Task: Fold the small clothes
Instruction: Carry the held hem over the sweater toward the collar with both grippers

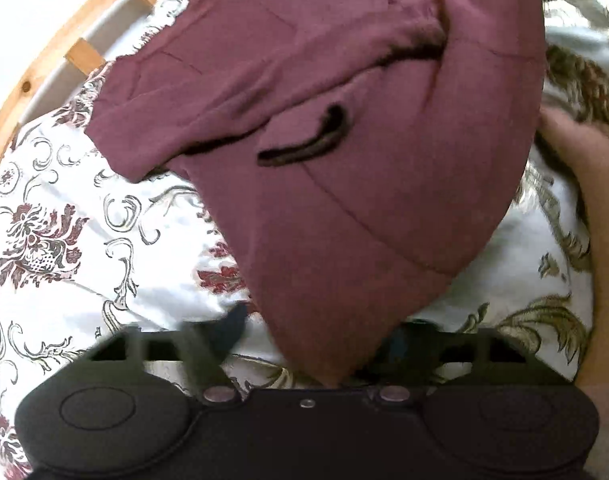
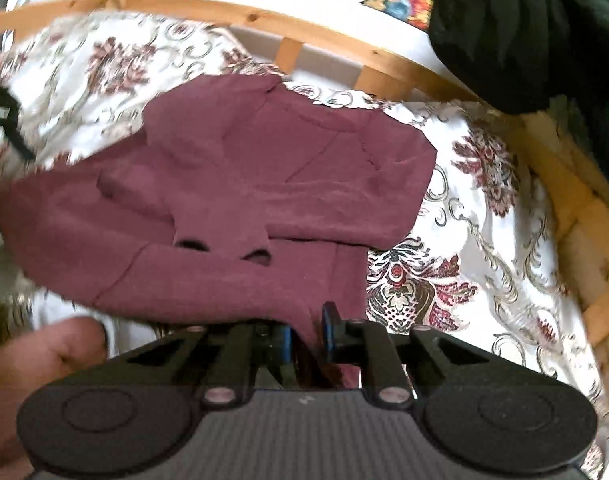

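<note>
A maroon garment (image 2: 224, 200) is spread on a floral bedcover (image 2: 484, 216), beside a wooden bed rail (image 2: 384, 60). It is rumpled rather than flat: a sleeve is doubled across the body, and loose ridges and two dark gaps under raised folds are seen near its middle. No neat fold is shown yet, so the task is judged to be at an early stage.

In the right wrist view, the near edge of the garment is drawn between the blue pads of the right gripper (image 2: 307, 336), which are brought close on a narrow strip of cloth; it appears to be pinched. In the left wrist view, a near corner of the garment hangs down in front of the left gripper (image 1: 316, 344), whose fingers are partly closed and blurred. Whether the cloth is actually clamped there cannot be told.

A hand (image 2: 32, 364) is seen at the lower left of the right wrist view.

Left to be done, by this judgement: the held edge carried over, the cloth smoothed, and further folds made.
</note>
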`<state>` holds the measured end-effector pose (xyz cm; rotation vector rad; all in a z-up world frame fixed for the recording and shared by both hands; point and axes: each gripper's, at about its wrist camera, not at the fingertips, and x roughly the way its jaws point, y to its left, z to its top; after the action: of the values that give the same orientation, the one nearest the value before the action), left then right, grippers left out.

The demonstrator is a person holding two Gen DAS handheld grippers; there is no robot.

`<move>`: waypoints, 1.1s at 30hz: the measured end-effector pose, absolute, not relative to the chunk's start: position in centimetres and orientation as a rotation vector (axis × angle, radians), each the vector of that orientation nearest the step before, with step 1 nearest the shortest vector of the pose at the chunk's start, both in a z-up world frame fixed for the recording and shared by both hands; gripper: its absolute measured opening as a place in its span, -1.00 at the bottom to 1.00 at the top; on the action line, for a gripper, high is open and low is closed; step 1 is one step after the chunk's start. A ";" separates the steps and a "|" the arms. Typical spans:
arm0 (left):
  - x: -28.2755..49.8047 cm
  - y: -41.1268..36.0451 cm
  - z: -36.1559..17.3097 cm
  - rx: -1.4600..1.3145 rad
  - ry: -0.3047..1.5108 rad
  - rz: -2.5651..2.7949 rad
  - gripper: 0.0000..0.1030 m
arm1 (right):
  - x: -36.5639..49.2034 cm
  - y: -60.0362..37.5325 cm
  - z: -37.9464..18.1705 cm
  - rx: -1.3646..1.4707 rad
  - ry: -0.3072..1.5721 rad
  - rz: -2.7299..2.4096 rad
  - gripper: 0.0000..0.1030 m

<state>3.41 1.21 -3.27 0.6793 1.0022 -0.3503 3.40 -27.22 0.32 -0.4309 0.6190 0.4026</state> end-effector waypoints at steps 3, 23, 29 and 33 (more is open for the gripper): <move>2.6 1.1 -2.2 0.693 0.919 -0.345 -0.45 | 3.6 -27.5 -0.2 -0.444 0.624 0.387 -0.63; 4.0 3.9 2.5 0.436 0.755 -0.299 -0.71 | 1.9 -30.1 0.0 -0.328 0.633 0.331 -0.87; 5.4 6.0 5.3 0.298 0.739 -0.277 -0.73 | 4.3 -33.2 4.5 -0.060 0.609 0.336 -0.88; 4.4 6.6 6.7 0.262 0.695 -0.264 -0.73 | 4.1 -34.5 6.0 0.034 0.570 0.332 -0.89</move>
<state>4.35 6.58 6.75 0.2617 0.6953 -0.2641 4.06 -34.54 6.01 0.0337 0.5703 0.3322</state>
